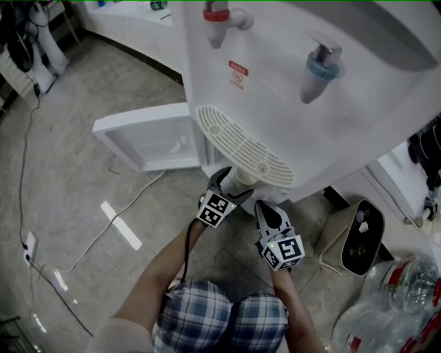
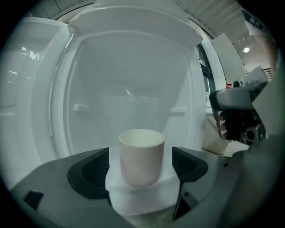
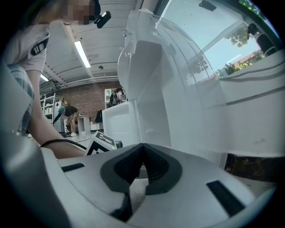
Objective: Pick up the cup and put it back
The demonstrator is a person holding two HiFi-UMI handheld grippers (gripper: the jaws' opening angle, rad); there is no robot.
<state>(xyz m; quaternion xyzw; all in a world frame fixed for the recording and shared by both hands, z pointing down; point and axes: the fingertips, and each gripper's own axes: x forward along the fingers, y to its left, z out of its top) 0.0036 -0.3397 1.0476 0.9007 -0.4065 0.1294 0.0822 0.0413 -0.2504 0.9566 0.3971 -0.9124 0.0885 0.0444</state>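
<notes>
A pale cup (image 2: 141,156) stands upright on a white ledge (image 2: 142,198) at the foot of the water dispenser (image 1: 289,103). My left gripper (image 2: 141,168) is open around it, one dark pad on each side with a small gap to the cup wall. In the head view the cup (image 1: 242,178) shows just under the drip grille, with the left gripper (image 1: 227,183) at it. My right gripper (image 3: 142,168) is shut with nothing in it; it hangs to the right of the cup (image 1: 265,210), aimed at the dispenser's base.
The dispenser's lower cabinet door (image 1: 148,134) stands open to the left. Red tap (image 1: 217,21) and blue tap (image 1: 318,69) jut out above a drip grille (image 1: 241,145). A beige bin (image 1: 355,238) and water bottles (image 1: 400,296) sit at right. A cable (image 1: 124,214) crosses the floor.
</notes>
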